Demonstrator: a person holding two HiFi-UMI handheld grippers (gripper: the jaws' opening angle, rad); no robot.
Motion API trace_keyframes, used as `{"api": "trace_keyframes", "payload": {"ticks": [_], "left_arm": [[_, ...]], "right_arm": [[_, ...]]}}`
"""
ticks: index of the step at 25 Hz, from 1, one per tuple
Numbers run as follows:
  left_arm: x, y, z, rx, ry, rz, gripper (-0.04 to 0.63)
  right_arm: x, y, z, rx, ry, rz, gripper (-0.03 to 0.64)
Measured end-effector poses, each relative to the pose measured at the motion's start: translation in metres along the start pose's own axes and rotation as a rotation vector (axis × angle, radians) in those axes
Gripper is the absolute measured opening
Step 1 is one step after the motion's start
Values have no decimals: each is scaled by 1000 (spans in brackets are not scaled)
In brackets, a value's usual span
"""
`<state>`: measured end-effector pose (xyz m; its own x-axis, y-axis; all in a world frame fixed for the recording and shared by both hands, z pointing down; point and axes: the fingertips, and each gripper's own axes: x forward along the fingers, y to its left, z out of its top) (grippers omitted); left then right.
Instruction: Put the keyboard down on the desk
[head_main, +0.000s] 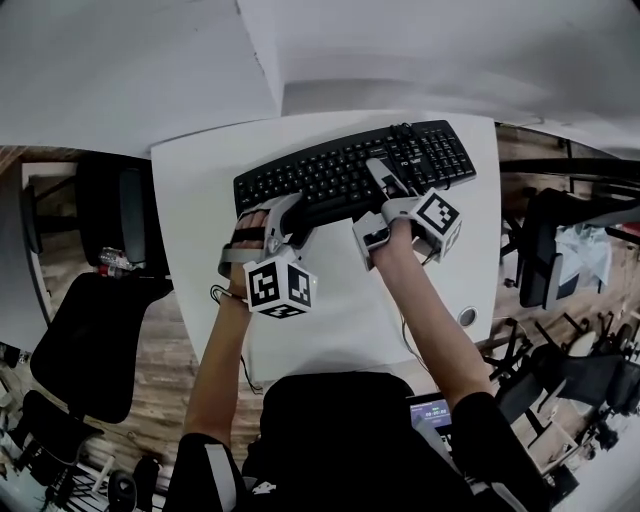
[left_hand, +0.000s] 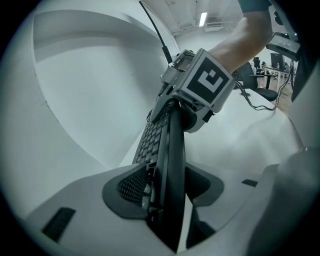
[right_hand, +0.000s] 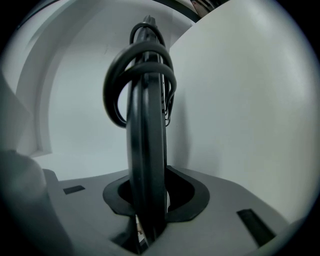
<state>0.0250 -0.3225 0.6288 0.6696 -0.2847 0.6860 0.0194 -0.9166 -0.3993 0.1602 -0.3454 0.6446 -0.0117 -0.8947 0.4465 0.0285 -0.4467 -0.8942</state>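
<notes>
The black keyboard (head_main: 350, 170) stretches across the far part of the white desk (head_main: 200, 200), with its coiled cable (right_hand: 142, 55) bunched at one end. My left gripper (head_main: 288, 205) is shut on the near edge towards the keyboard's left end. In the left gripper view the keyboard (left_hand: 167, 150) stands edge-on in the left gripper (left_hand: 167, 200), one pad on the keys and the other on the underside. My right gripper (head_main: 385, 178) is shut on the near edge around the middle. In the right gripper view the keyboard's edge (right_hand: 147, 150) fills the right gripper (right_hand: 150, 200). Whether the keyboard rests on the desk I cannot tell.
A white wall rises close behind the desk. A black office chair (head_main: 95, 340) stands at the left and another chair (head_main: 560, 250) at the right. A round grommet (head_main: 467, 317) sits near the desk's right front. A lit screen (head_main: 430, 410) shows by my right elbow.
</notes>
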Motion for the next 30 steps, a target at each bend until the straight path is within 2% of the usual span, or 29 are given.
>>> {"api": "trace_keyframes", "payload": {"ticks": [6, 10, 14, 21, 30], "left_arm": [[7, 1, -1, 46, 28, -11, 210], [14, 6, -7, 86, 17, -21, 210], [17, 10, -7, 88, 21, -29, 212], [24, 10, -11, 91, 25, -42, 212], [27, 15, -12, 109, 27, -54, 213]], "right_arm": [[7, -13, 3, 53, 39, -4, 106], [11, -13, 3, 58, 90, -9, 106], [11, -15, 4, 47, 123, -25, 106], [-14, -10, -3, -65, 234, -86, 110], [-53, -14, -13, -345, 473, -190, 135]]}}
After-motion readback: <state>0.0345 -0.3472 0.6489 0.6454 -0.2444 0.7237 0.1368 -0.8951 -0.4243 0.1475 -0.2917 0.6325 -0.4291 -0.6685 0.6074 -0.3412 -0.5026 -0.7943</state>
